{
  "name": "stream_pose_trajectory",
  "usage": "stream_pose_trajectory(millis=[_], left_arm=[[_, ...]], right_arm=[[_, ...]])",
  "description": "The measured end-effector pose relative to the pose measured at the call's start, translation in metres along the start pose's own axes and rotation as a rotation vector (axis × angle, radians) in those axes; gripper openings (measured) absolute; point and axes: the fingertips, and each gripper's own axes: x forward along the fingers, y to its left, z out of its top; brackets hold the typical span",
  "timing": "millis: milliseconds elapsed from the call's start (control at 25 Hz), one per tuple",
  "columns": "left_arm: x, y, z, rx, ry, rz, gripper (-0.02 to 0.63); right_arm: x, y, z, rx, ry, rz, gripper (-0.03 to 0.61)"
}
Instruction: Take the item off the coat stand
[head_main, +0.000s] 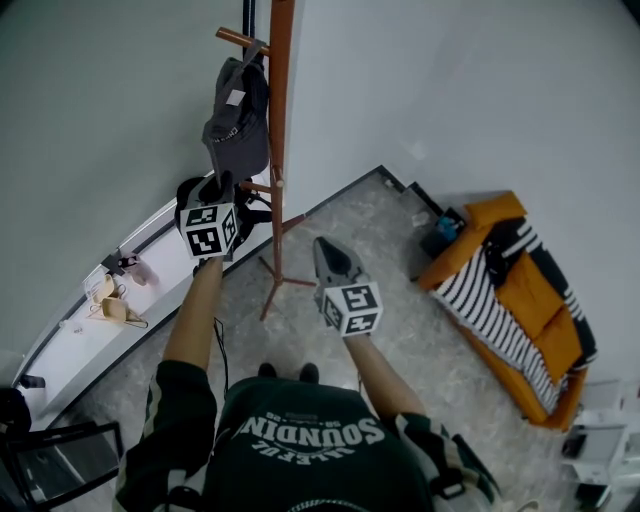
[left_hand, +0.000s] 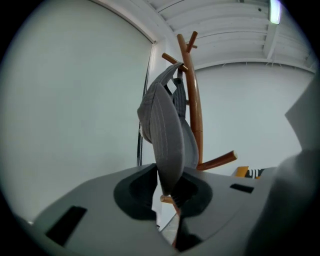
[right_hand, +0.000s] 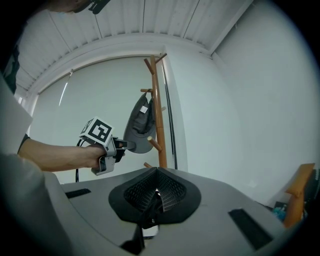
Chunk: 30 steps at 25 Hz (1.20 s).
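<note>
The grey cap (left_hand: 165, 130) hung from an upper peg of the wooden coat stand (head_main: 281, 120), far left by the wall. The left hand-held gripper (left_hand: 169, 192) was clamped on the cap's brim. The right hand-held gripper (right_hand: 156, 192) hung nearer, jaws together, empty.
</note>
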Motion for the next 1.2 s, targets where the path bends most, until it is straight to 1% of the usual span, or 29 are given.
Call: stream_pose_trajectory(millis=[120, 320, 600, 720, 1200], left_arm=[[-0.002, 0.011, 0.003, -0.038, -0.013, 0.013, 0.023], [-0.004, 0.022, 0.007, -0.052, -0.032, 0.052, 0.018], [-0.007, 0.028, 0.013, -0.094, -0.055, 0.068, 0.018], [-0.005, 0.033, 0.021, -0.118, -0.064, 0.069, 0.018], [-0.007, 0.060, 0.065, -0.153, -0.128, 0.083, 0.018]], right_arm=[[0.001, 0.000, -0.001, 0.006, -0.001, -0.002, 0.000], [0.004, 0.003, -0.002, 0.006, 0.004, 0.003, 0.000], [0.002, -0.002, -0.006, 0.010, -0.005, -0.004, 0.000], [0.004, -0.003, -0.003, 0.012, -0.007, -0.008, 0.000], [0.008, -0.006, -0.003, 0.020, -0.011, -0.016, 0.000]])
